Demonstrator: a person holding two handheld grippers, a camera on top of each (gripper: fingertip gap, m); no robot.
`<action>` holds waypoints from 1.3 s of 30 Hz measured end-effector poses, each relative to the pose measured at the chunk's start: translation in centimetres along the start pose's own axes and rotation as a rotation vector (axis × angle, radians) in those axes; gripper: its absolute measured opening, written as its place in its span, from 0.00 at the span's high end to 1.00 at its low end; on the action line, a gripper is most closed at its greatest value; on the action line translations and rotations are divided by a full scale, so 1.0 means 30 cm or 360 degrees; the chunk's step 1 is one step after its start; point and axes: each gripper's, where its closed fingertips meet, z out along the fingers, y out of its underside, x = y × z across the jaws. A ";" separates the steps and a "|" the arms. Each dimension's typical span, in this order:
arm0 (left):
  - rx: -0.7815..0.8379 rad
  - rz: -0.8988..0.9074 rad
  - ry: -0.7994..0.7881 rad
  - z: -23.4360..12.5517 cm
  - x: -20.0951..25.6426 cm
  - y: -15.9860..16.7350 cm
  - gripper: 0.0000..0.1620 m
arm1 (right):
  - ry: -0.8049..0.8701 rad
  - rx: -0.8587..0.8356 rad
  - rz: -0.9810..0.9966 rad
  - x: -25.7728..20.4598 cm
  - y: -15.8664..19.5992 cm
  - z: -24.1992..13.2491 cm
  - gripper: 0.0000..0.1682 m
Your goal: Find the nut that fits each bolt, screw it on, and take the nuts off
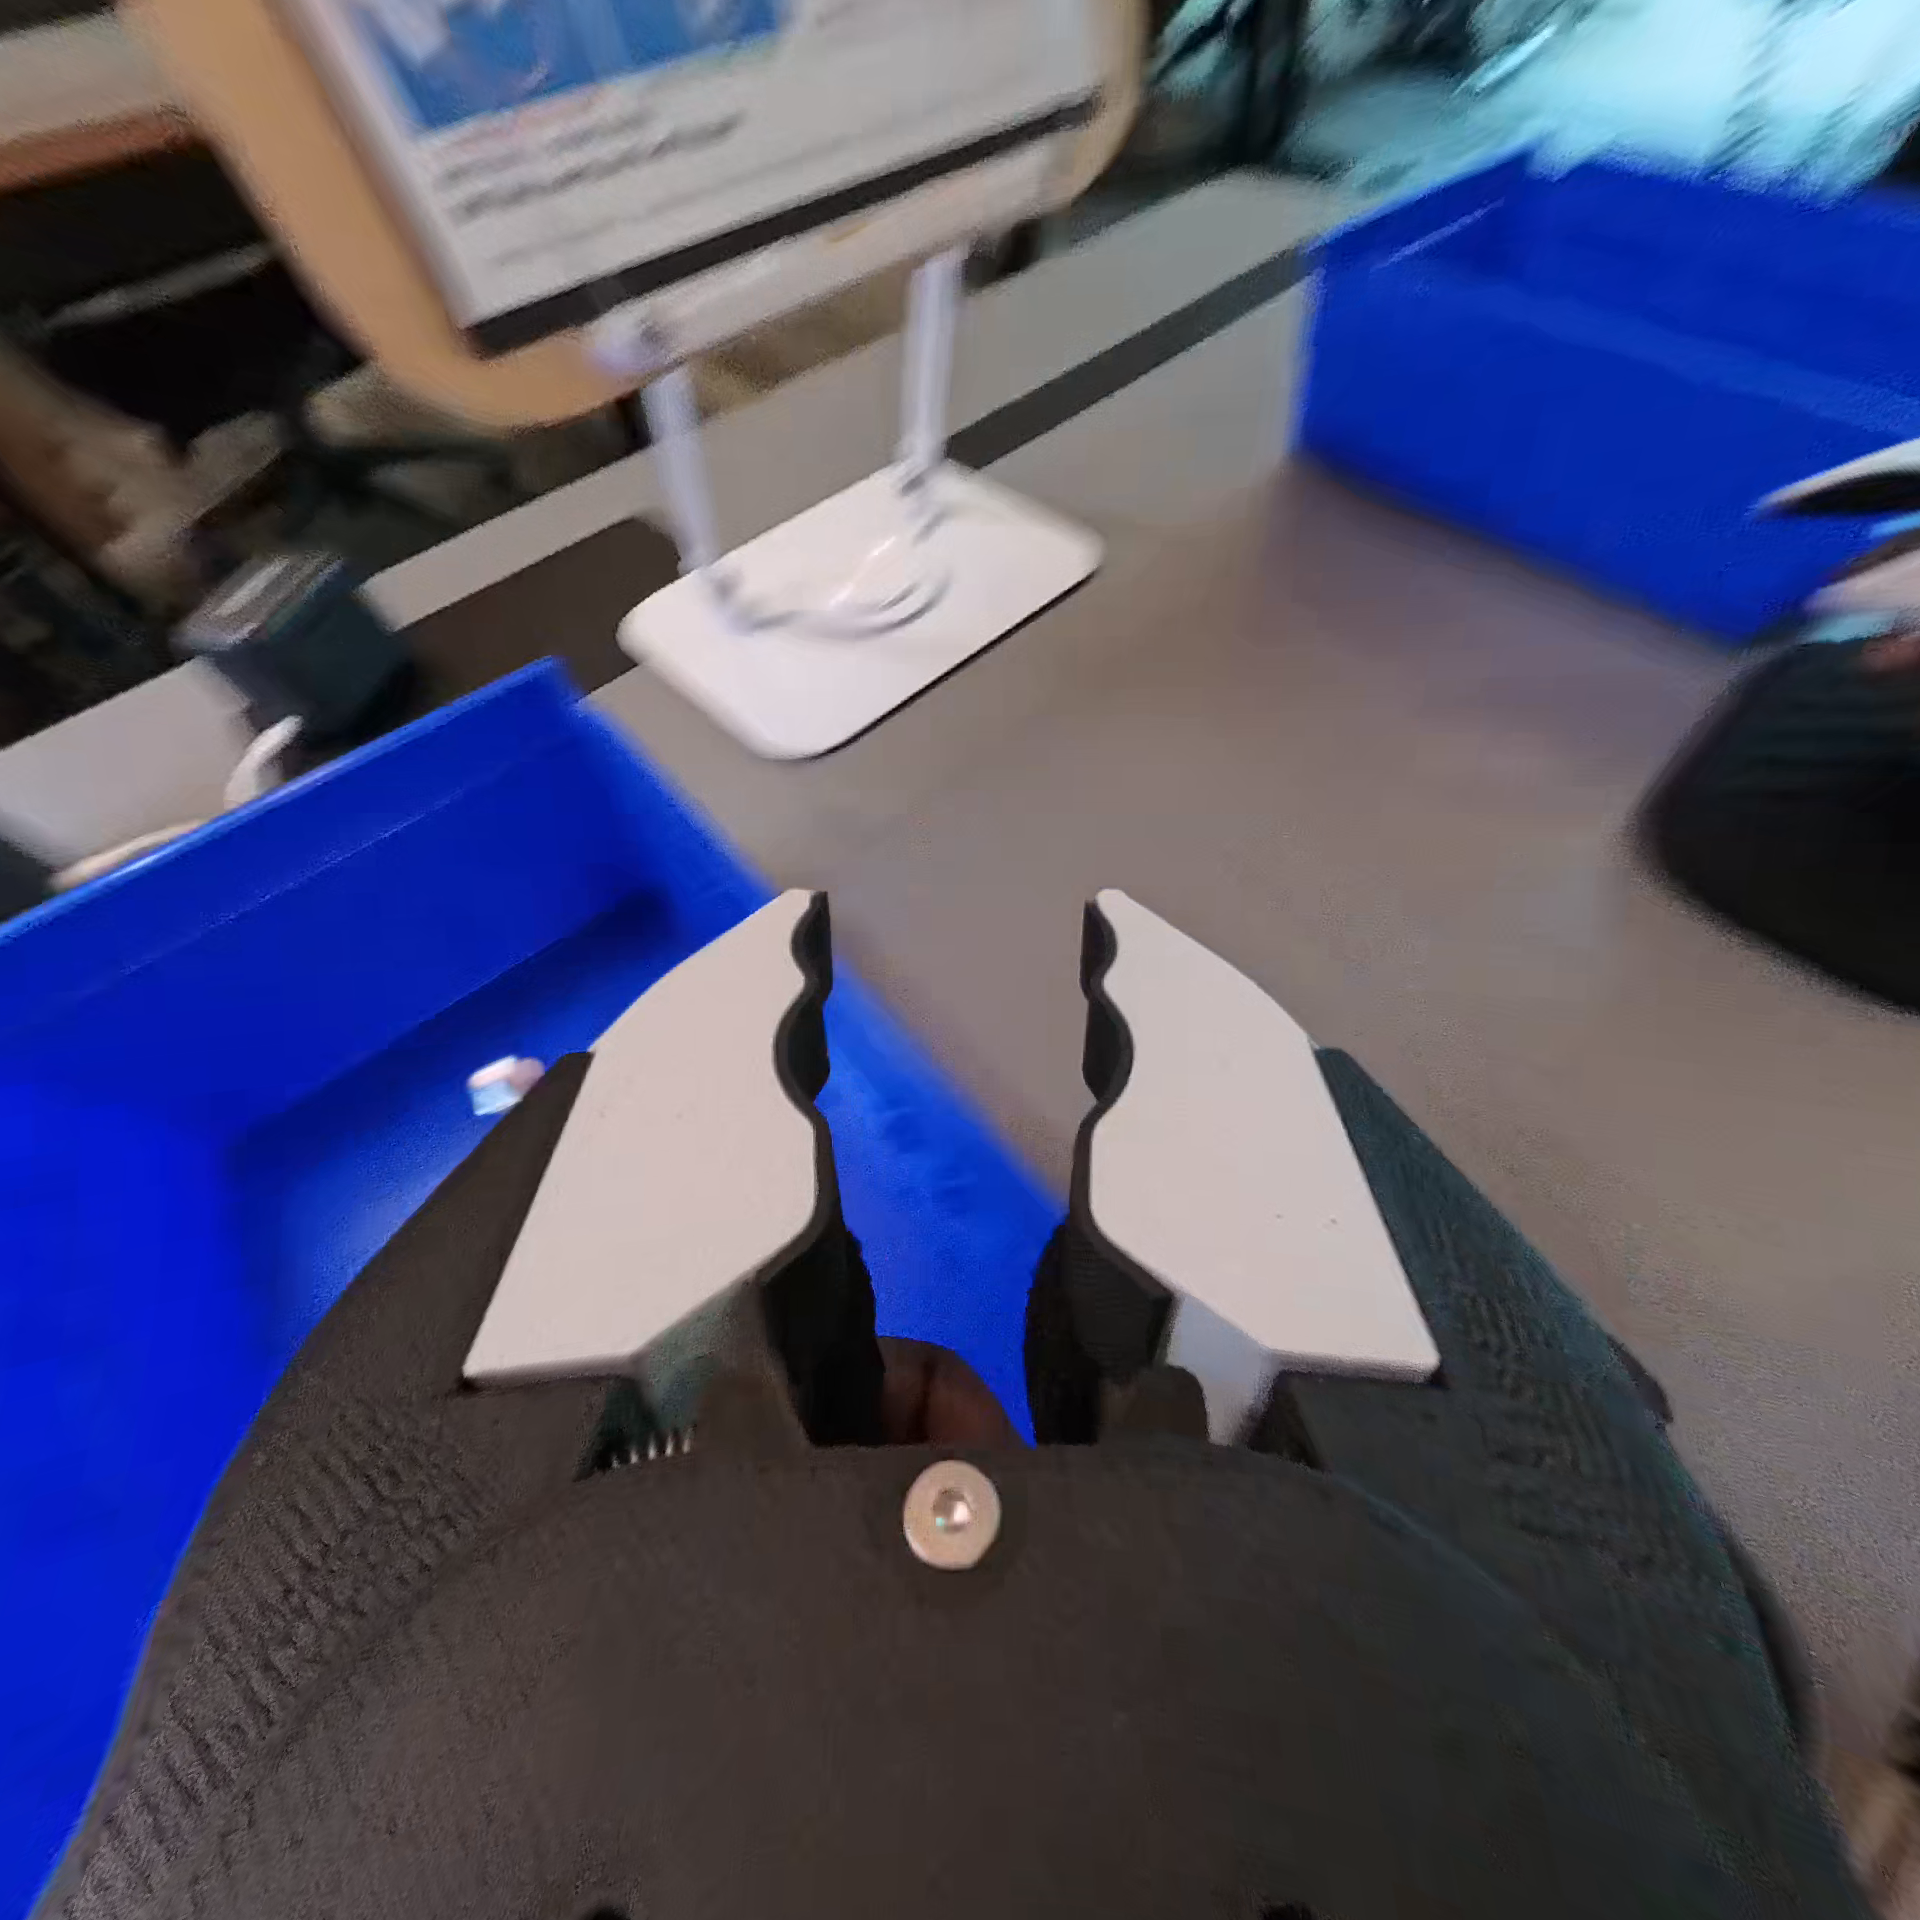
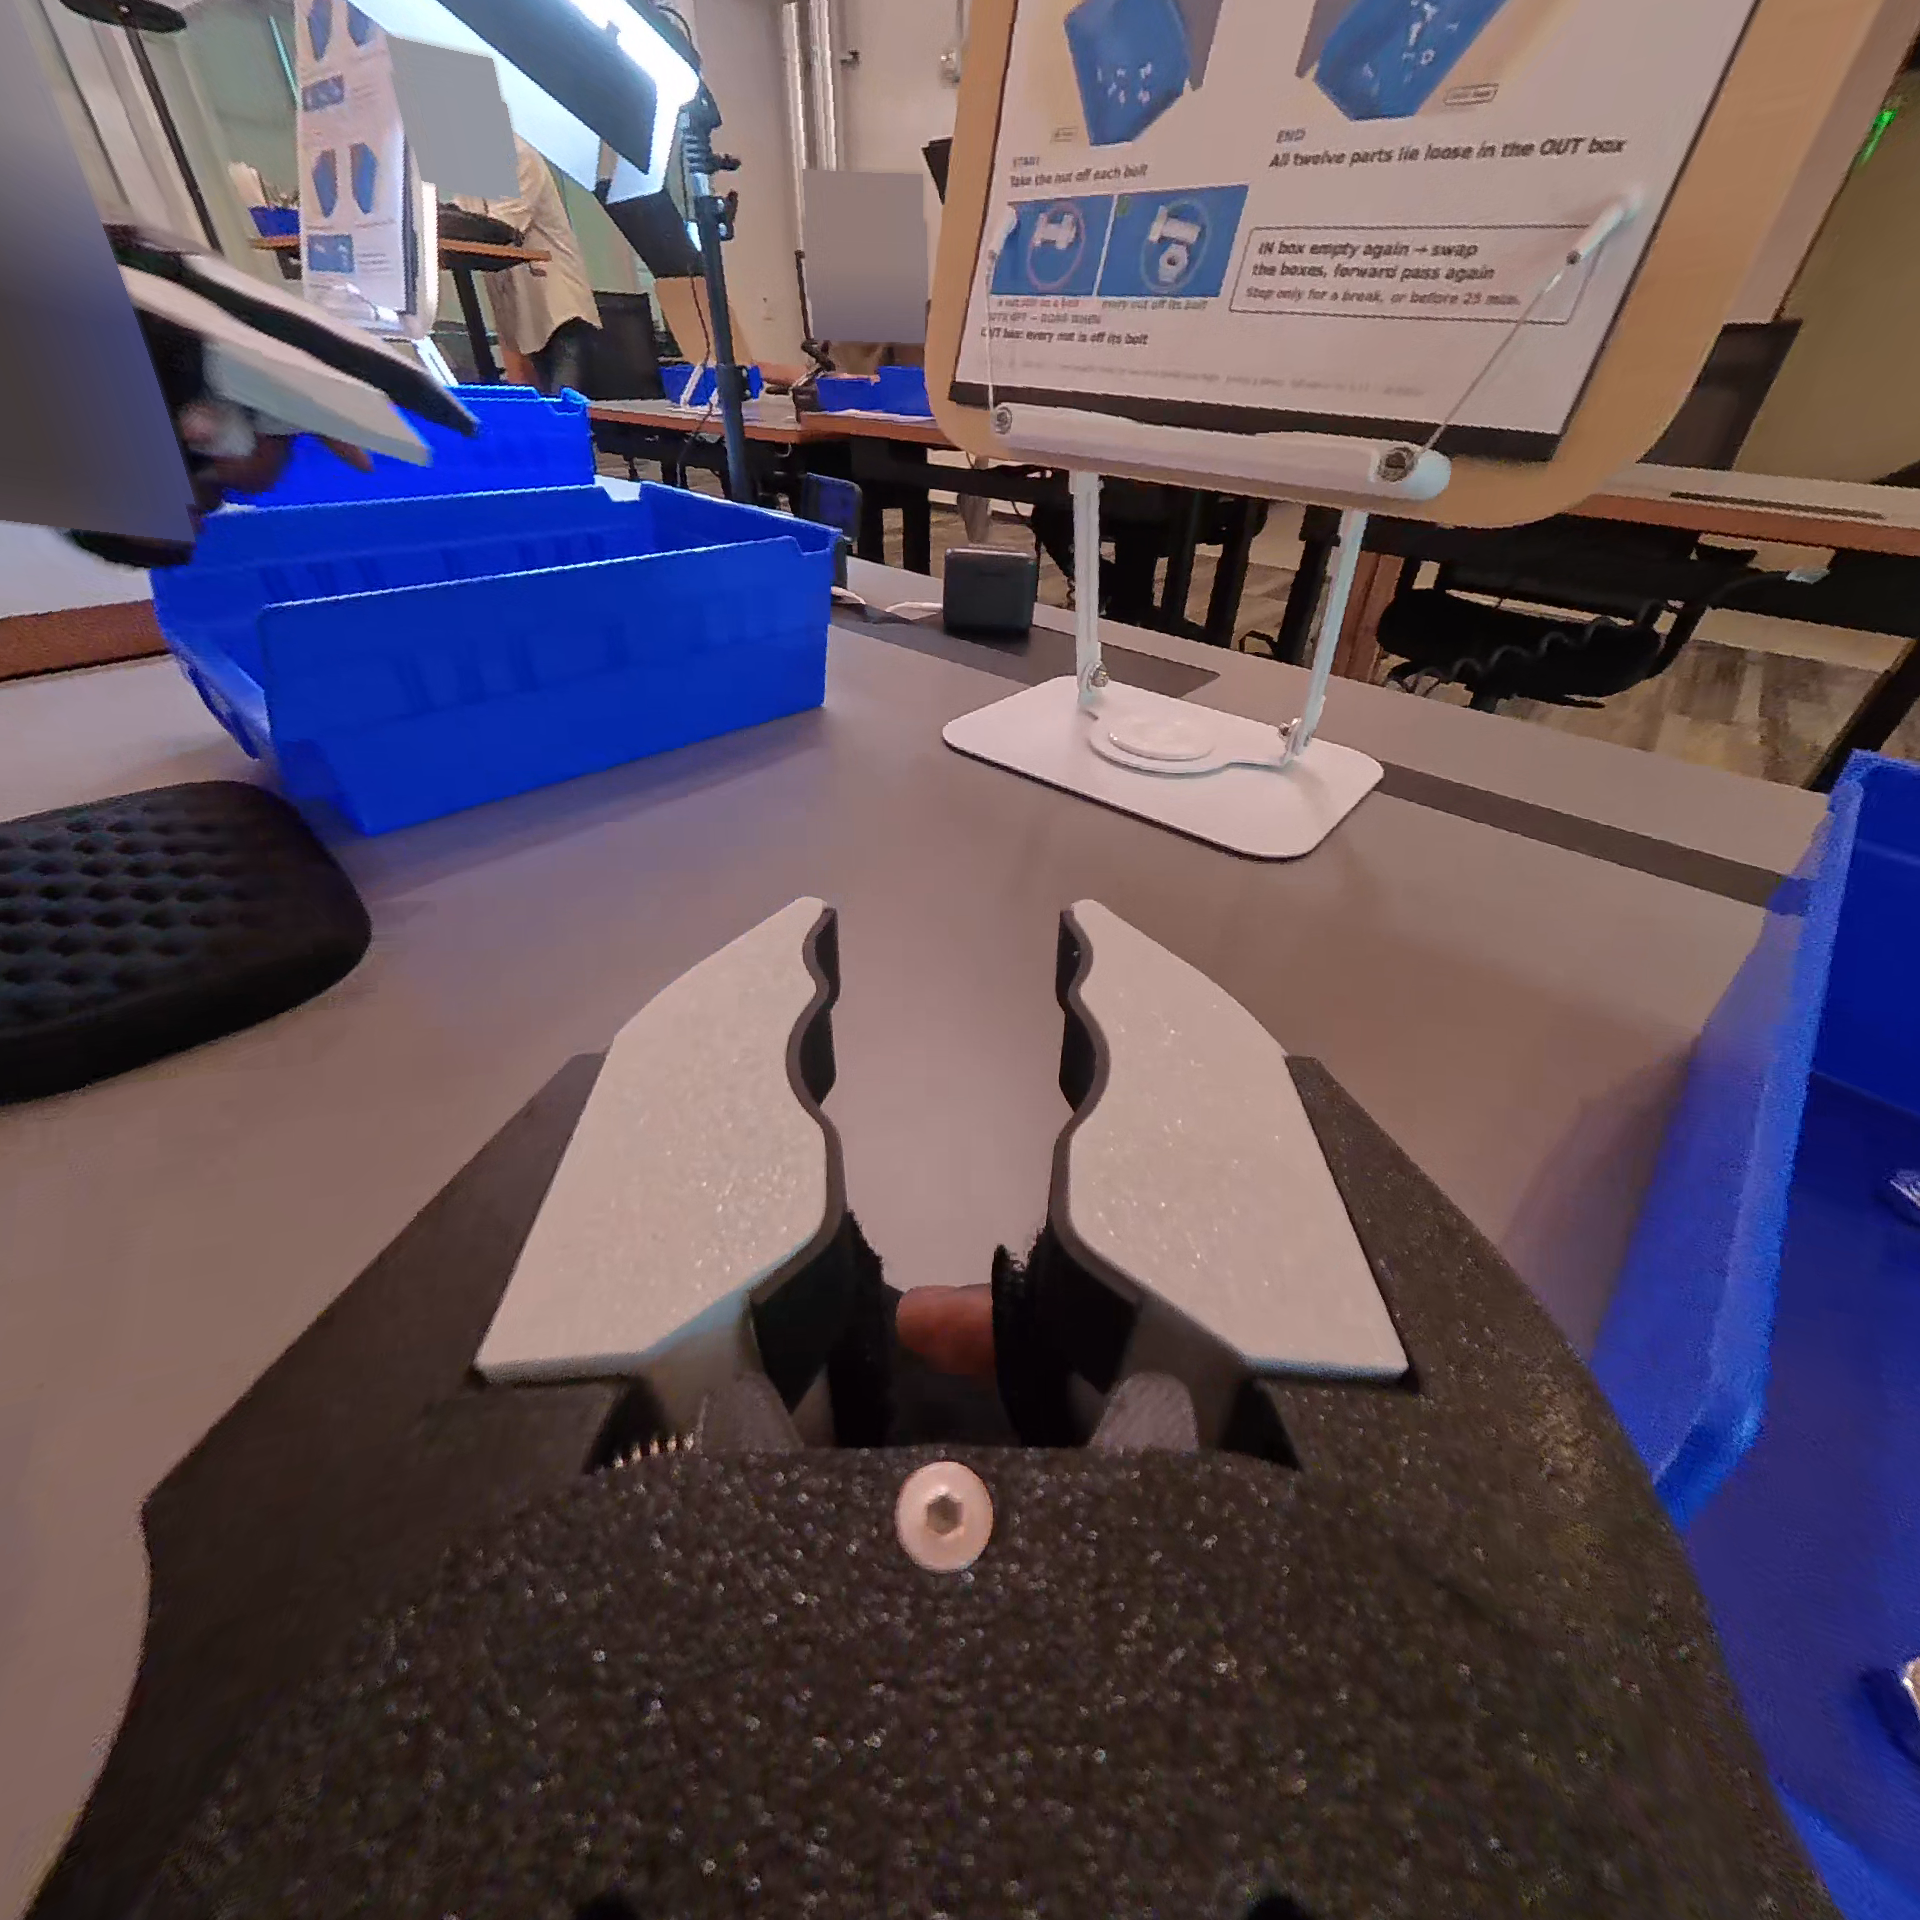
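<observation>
My left gripper [image 1: 956, 920] is open and empty, hovering over the right wall of a blue bin [image 1: 343, 997]. A small metal part [image 1: 504, 1081] lies on that bin's floor, left of my fingers; the view is blurred. My right gripper [image 2: 945, 925] is open and empty above the grey table [image 2: 935, 852]. A second blue bin [image 2: 1766, 1195] stands at its right, with two small metal parts [image 2: 1907, 1195] at the frame edge. The left gripper also shows far left in the right wrist view [image 2: 436, 426], above the left blue bin [image 2: 520, 665].
An instruction card on a white stand [image 2: 1164, 769] stands at the table's middle back; it also shows in the left wrist view [image 1: 862, 613]. A black perforated pad [image 2: 156, 925] lies at the left. More tables, chairs and people are behind. Spacing between my two grippers at the tips: around 30 cm.
</observation>
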 end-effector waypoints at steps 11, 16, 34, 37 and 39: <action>-0.0751 -0.0153 -0.0291 0.149 -0.429 0.273 0.84 | 0.0018 -0.0031 0.0046 0.012 0.022 0.009 0.76; -0.0728 -0.0259 -0.0340 0.199 -0.479 0.311 0.84 | 0.0018 -0.0028 0.0061 0.016 0.023 0.009 0.76; -0.0741 -0.0296 -0.0274 0.245 -0.495 0.347 0.94 | 0.0023 -0.0014 0.0114 0.029 0.024 0.006 0.76; -0.0677 -0.0291 -0.0288 0.221 -0.491 0.311 0.94 | 0.0022 -0.0013 0.0127 0.031 0.025 0.006 0.76; -0.0627 -0.0255 -0.0290 0.193 -0.475 0.267 0.94 | 0.0022 -0.0016 0.0136 0.033 0.026 0.006 0.76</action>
